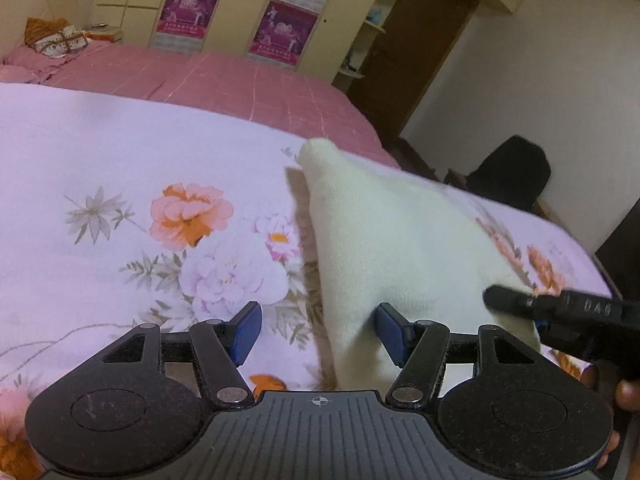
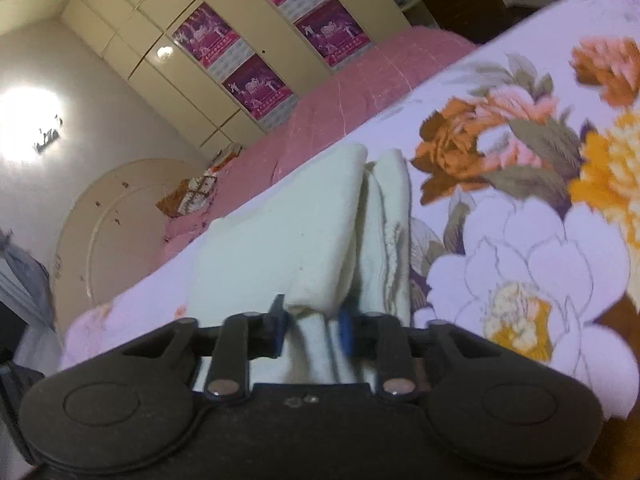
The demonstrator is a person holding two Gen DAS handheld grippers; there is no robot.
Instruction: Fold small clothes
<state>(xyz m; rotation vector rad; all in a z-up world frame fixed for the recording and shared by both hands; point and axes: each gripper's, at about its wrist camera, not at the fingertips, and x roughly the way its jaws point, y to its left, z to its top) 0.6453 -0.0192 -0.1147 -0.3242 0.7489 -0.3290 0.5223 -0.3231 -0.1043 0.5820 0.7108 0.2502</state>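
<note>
Right claw (image 2: 310,330): pinching a bunched fold of the cream garment (image 2: 296,232) between its blue pads, the cloth squeezed tight and lifted into a soft tent just ahead of the fingers.
Left claw (image 1: 318,330): spread wide and holding nothing. Its right pad (image 1: 390,334) sits against the near edge of the cream garment (image 1: 404,240); its left pad (image 1: 246,330) hangs over bare floral print.
Second tool in the left view: a black bar (image 1: 560,310) reaches in from the right onto the garment's near right corner, and a fingertip (image 1: 628,394) shows at the right edge below it.
Cream garment: on the bed, on the floral sheet (image 1: 140,160), running from the claws away to a raised point at its far end. In the right view it lies in several loose layers, one fold beside another.
Floral sheet: pale lilac with big pink, orange and white blooms, covering the near part of the bed.
Pink quilt (image 1: 224,76): beyond the sheet, checked with thin lines.
Patterned bundle (image 1: 56,38): orange and white, far left on the bed.
Wardrobe (image 1: 348,12): cream doors along the far wall, carrying purple posters (image 1: 282,32).
Dark chair (image 1: 510,176): right of the bed, against the white wall.
</note>
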